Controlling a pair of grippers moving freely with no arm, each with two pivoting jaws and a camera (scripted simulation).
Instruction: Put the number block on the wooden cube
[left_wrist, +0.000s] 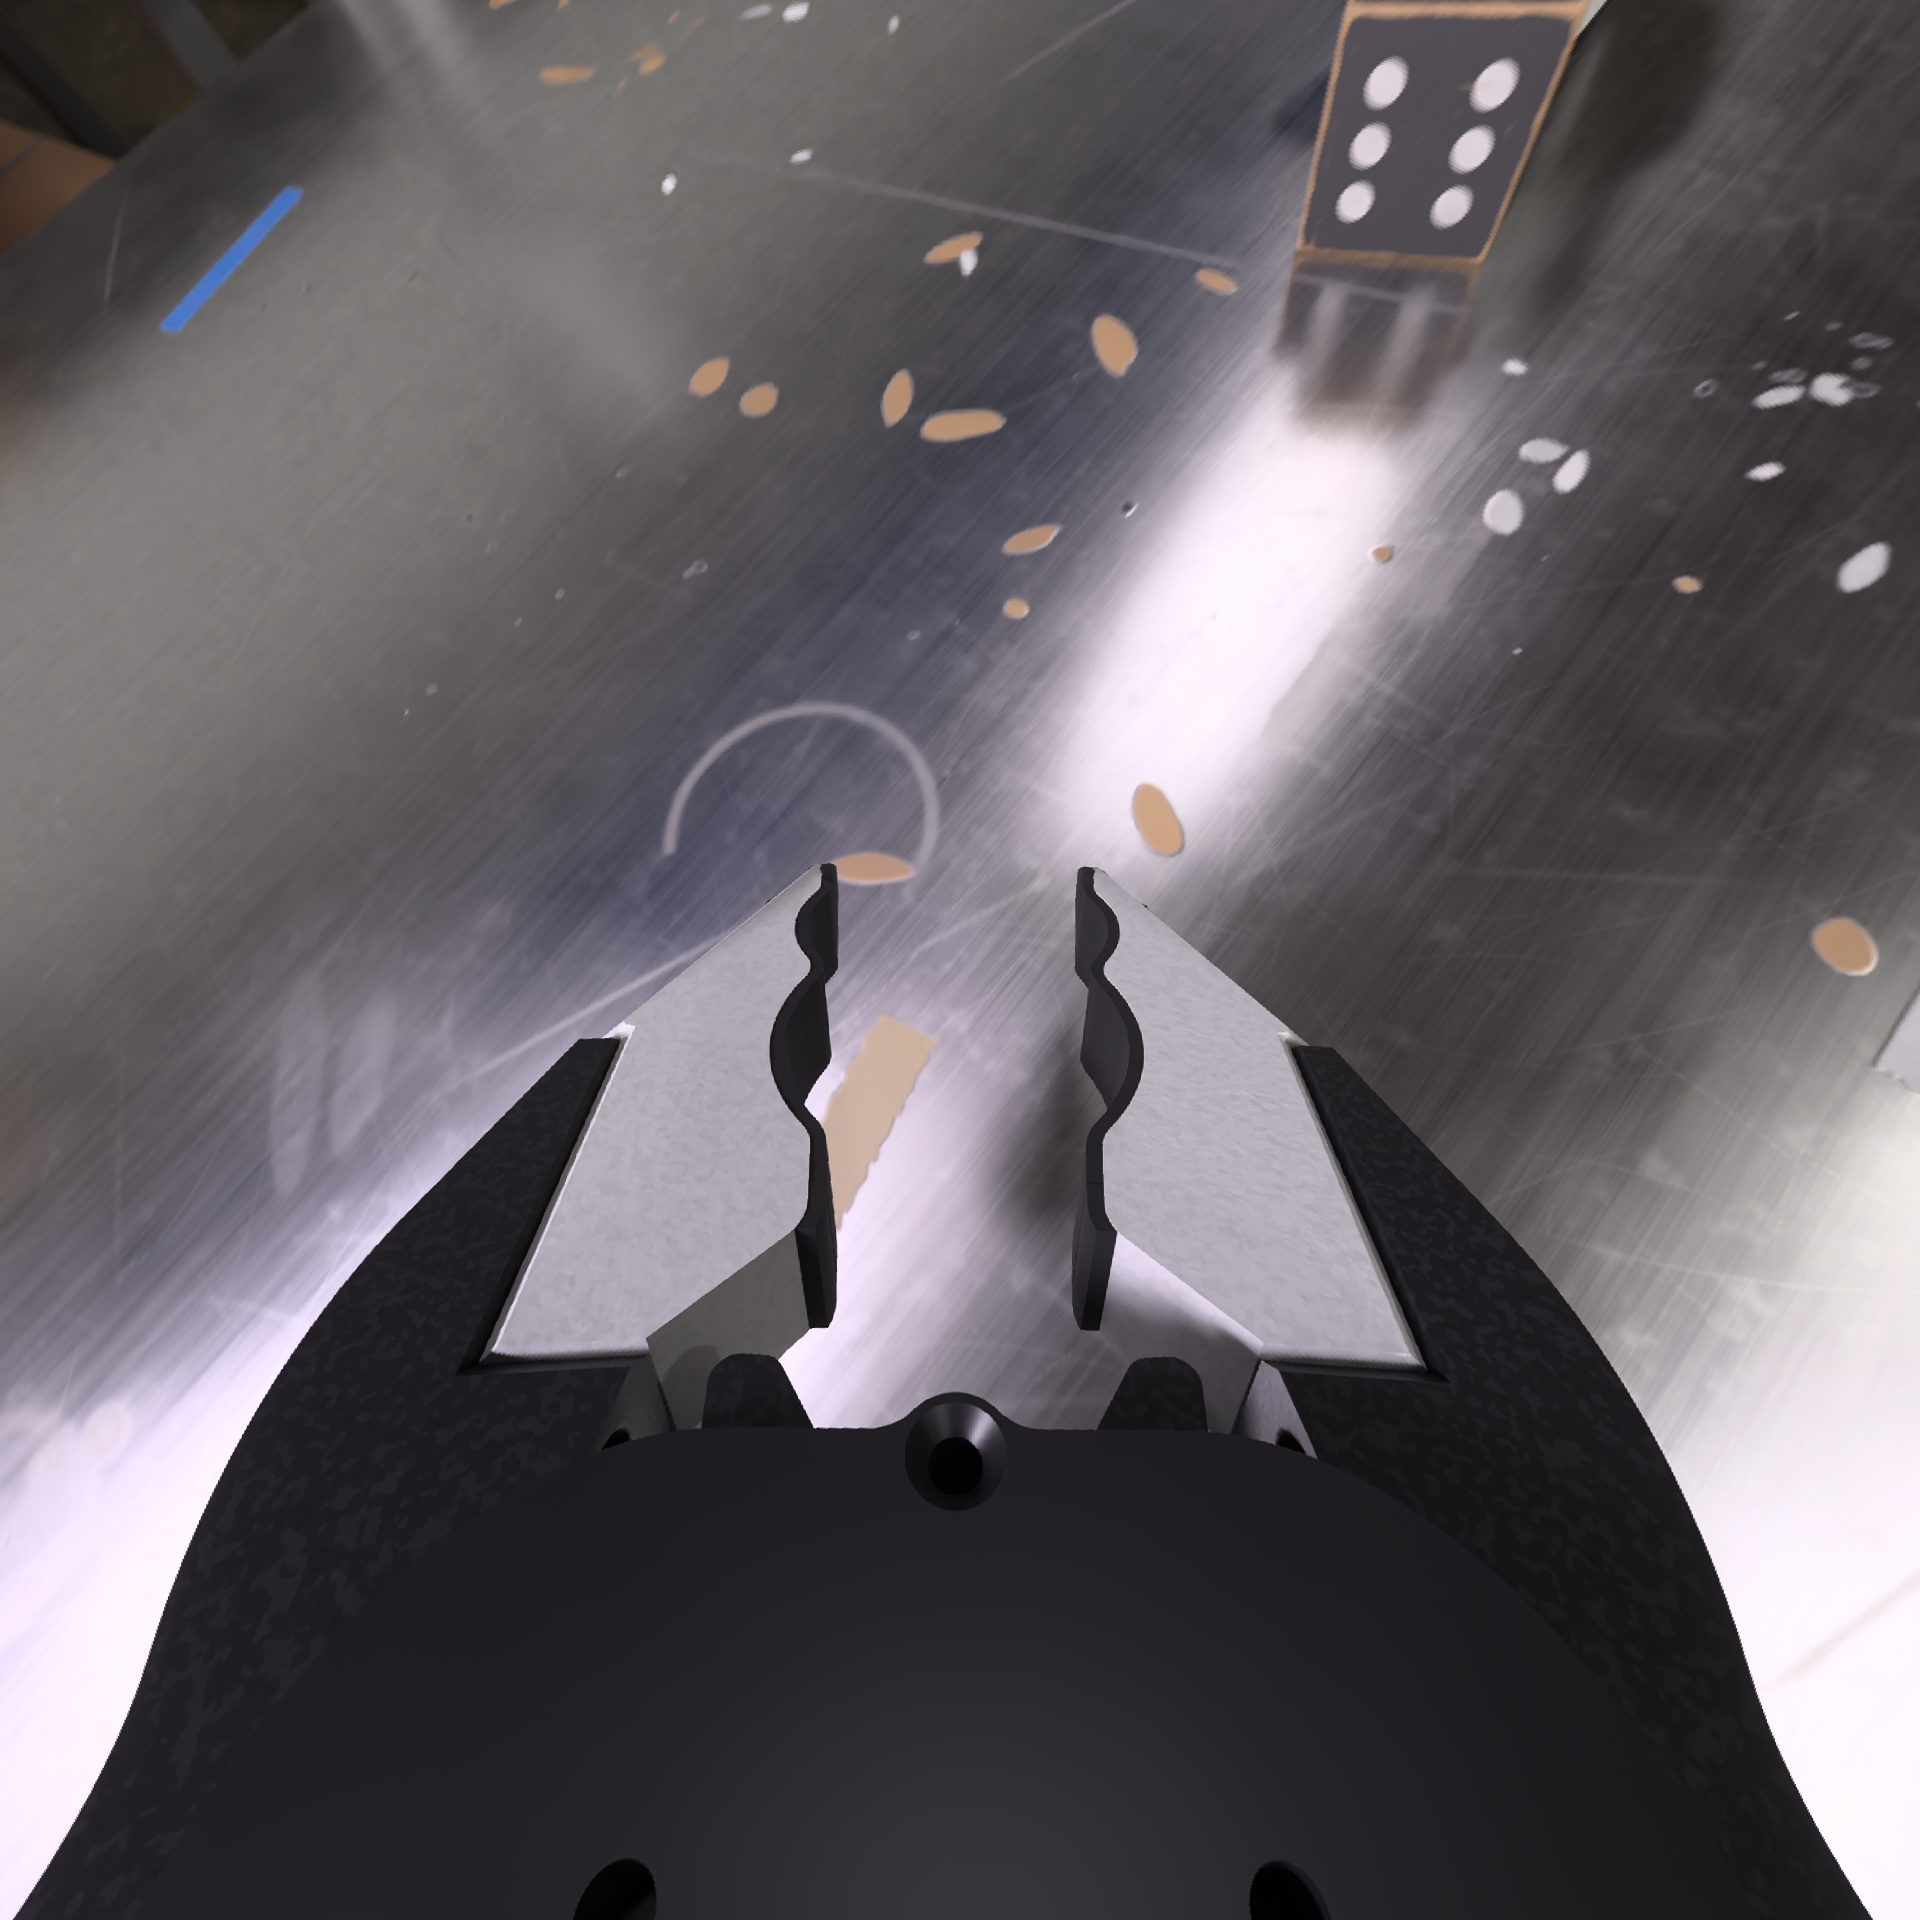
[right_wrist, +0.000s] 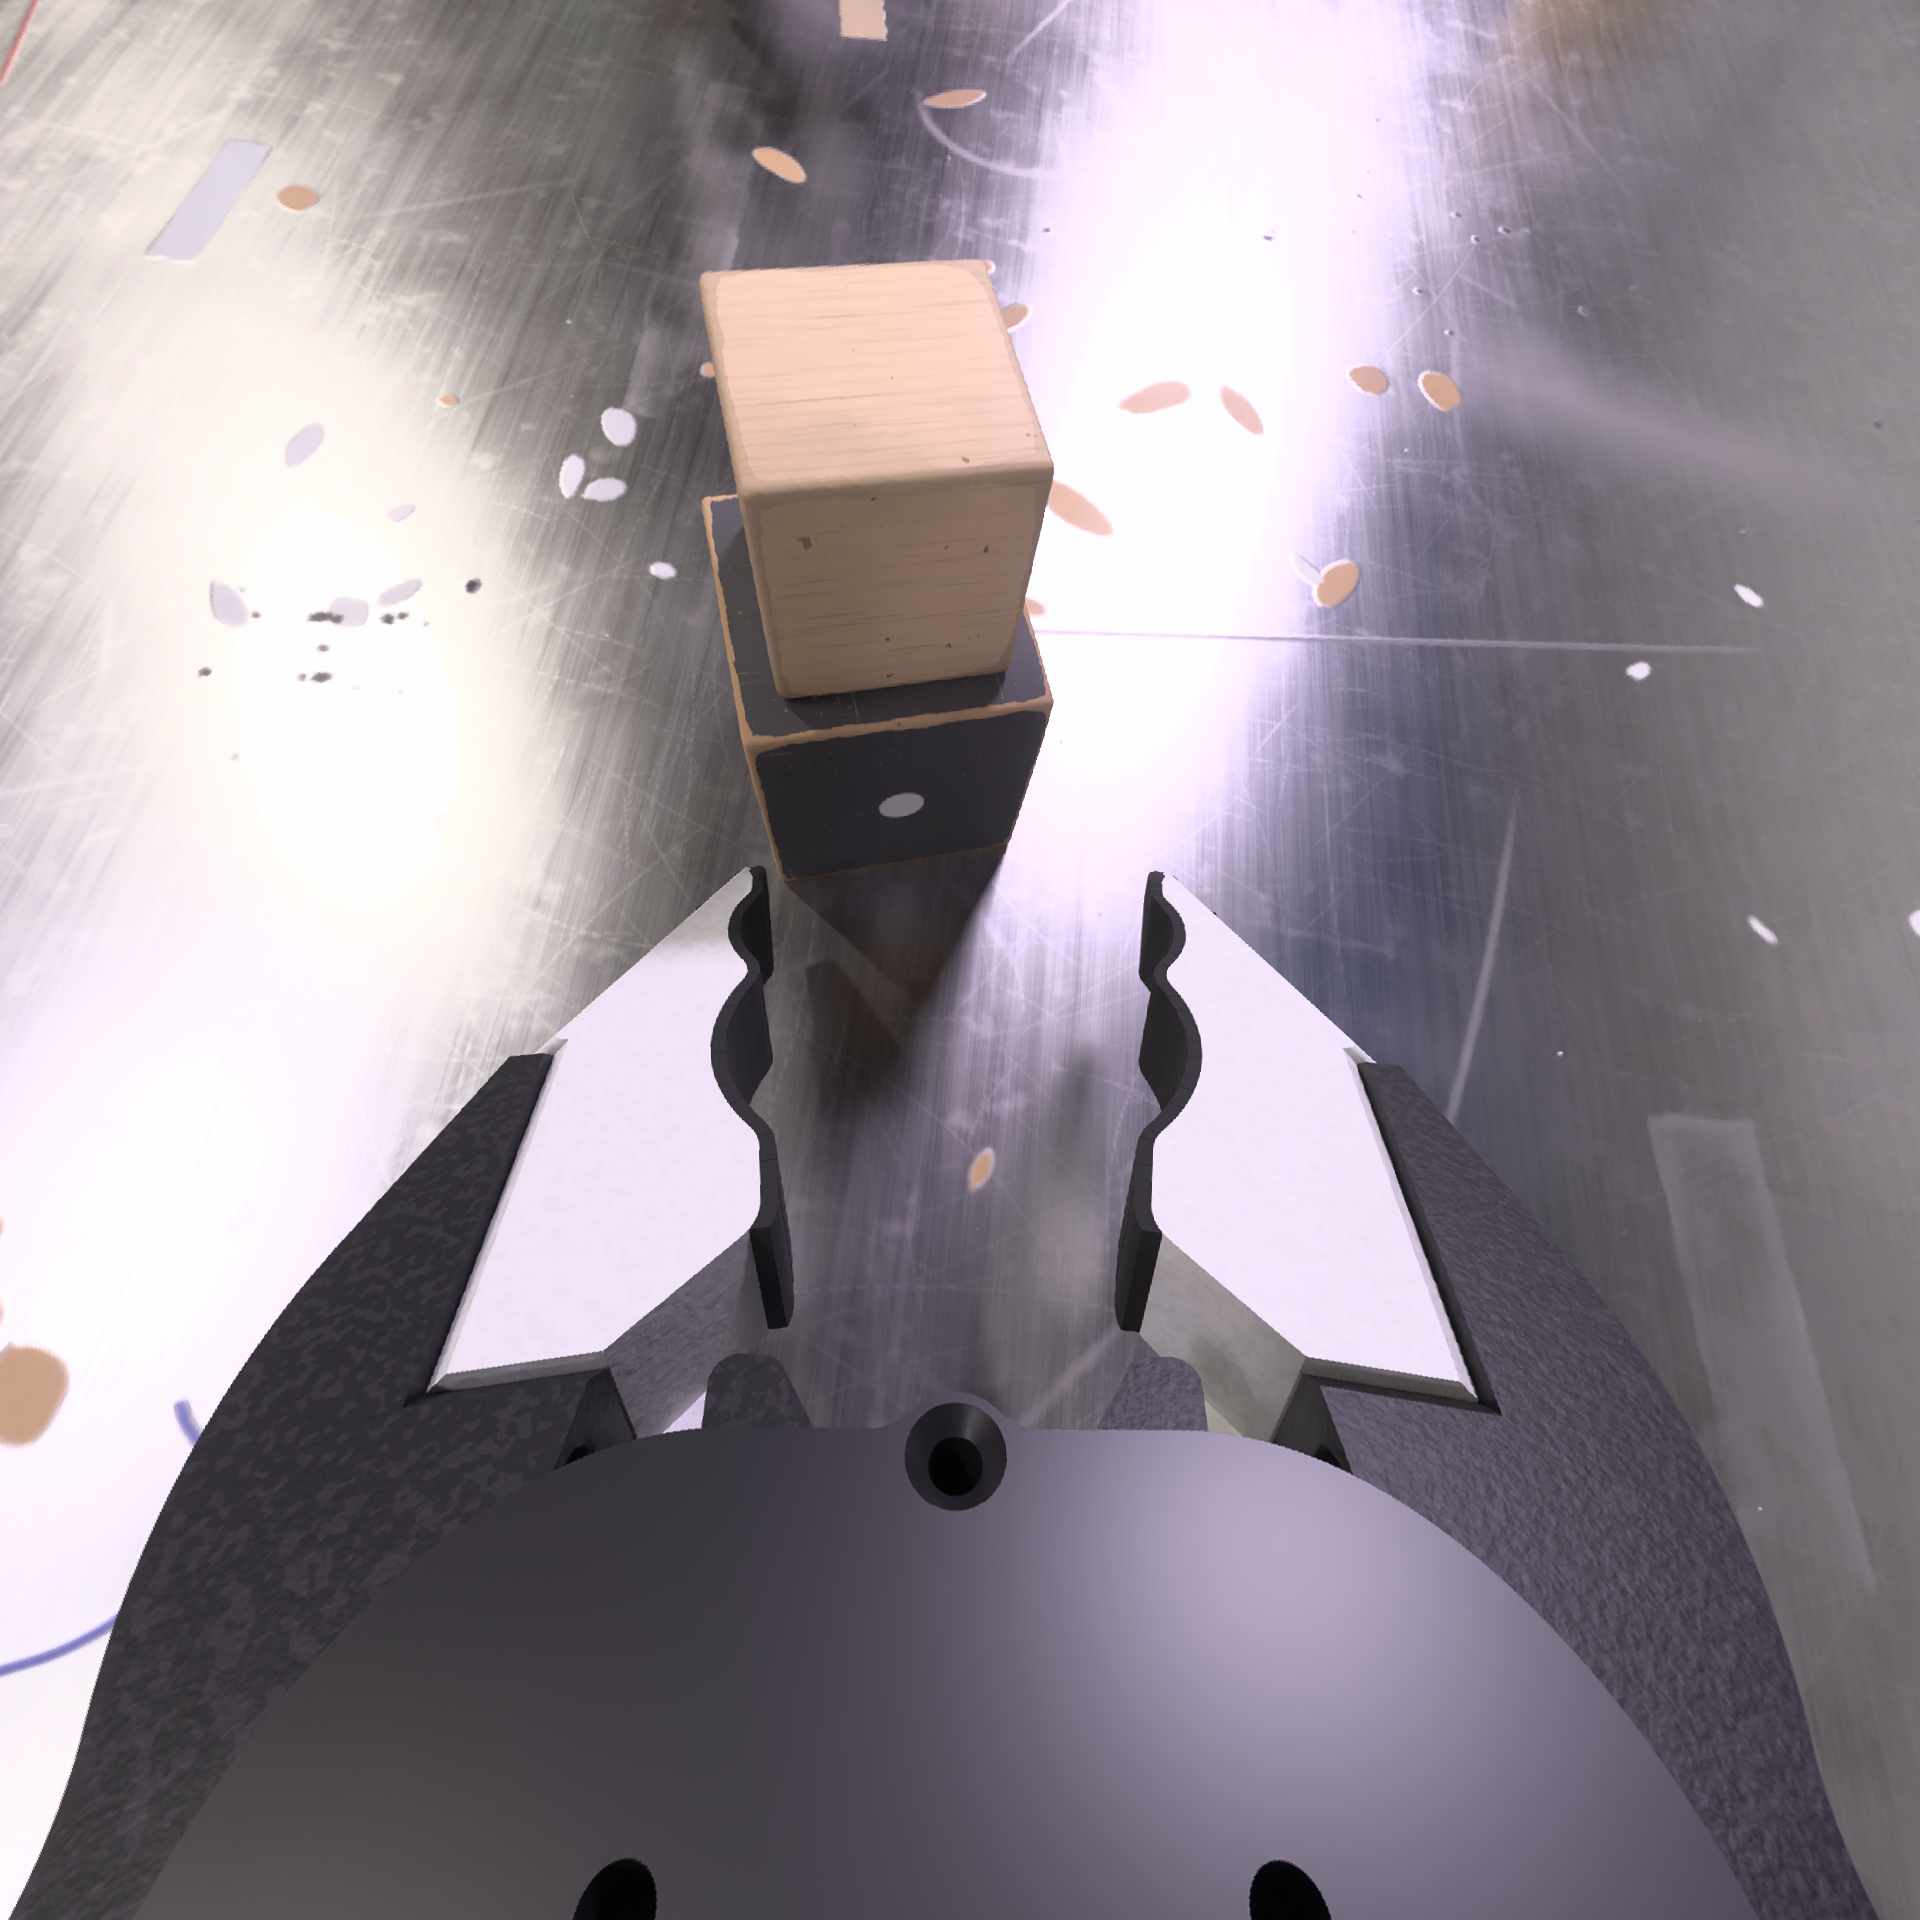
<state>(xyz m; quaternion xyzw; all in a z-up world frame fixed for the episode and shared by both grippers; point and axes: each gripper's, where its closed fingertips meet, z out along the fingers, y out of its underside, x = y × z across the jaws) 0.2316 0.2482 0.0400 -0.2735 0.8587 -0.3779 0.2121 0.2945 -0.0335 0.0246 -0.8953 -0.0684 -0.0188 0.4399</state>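
The number block (right_wrist: 899, 800) is a black die with white dots and worn tan edges, and it rests on the metal table. The plain wooden cube (right_wrist: 883, 468) stands on top of it, turned slightly and set towards the right. My right gripper (right_wrist: 956, 888) is open and empty, with its fingertips just short of the block's near face. In the left wrist view the number block (left_wrist: 1418, 156) shows its six-dot face far off at the upper right. My left gripper (left_wrist: 956, 878) is open and empty, low over the table, well away from the stack.
The scratched, glaring metal table (left_wrist: 416, 582) is dotted with tan and white flecks. A blue tape strip (left_wrist: 234, 260) lies near the far left edge, a tan tape piece (left_wrist: 878, 1091) lies under my left fingers, and a grey tape strip (right_wrist: 208, 197) lies at the far left.
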